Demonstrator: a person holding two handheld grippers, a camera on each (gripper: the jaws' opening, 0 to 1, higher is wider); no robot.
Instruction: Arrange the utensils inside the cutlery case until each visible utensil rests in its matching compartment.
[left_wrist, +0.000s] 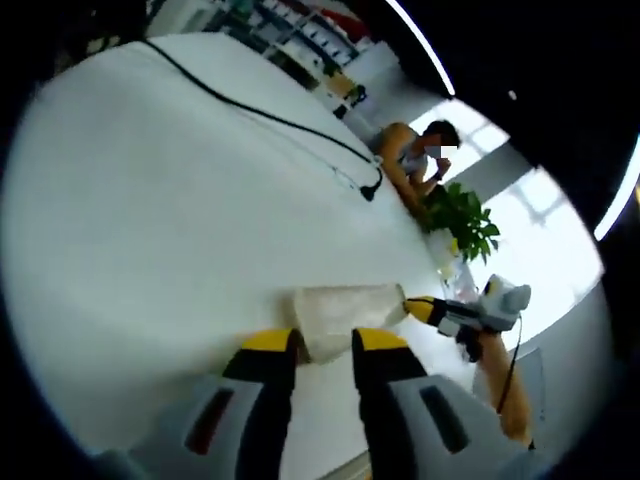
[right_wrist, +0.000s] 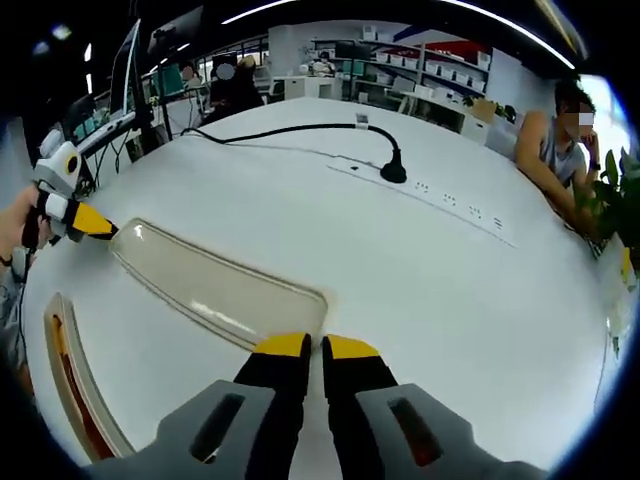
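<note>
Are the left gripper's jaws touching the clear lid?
Touching: in the right gripper view, the left gripper has its yellow tips meeting the end of the clear lid.

On the white table (right_wrist: 300, 215), the right gripper (right_wrist: 304, 347) pinches the near end of a clear lid (right_wrist: 215, 283), jaws nearly together. At nine o'clock the left gripper (right_wrist: 90, 222) grips its far end. The cutlery case (right_wrist: 75, 385) lies at seven o'clock.

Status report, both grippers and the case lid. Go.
Left gripper and right gripper each pinching one end of the clear lid. Lid on white table. Case base alongside. Nothing in the way.
</note>
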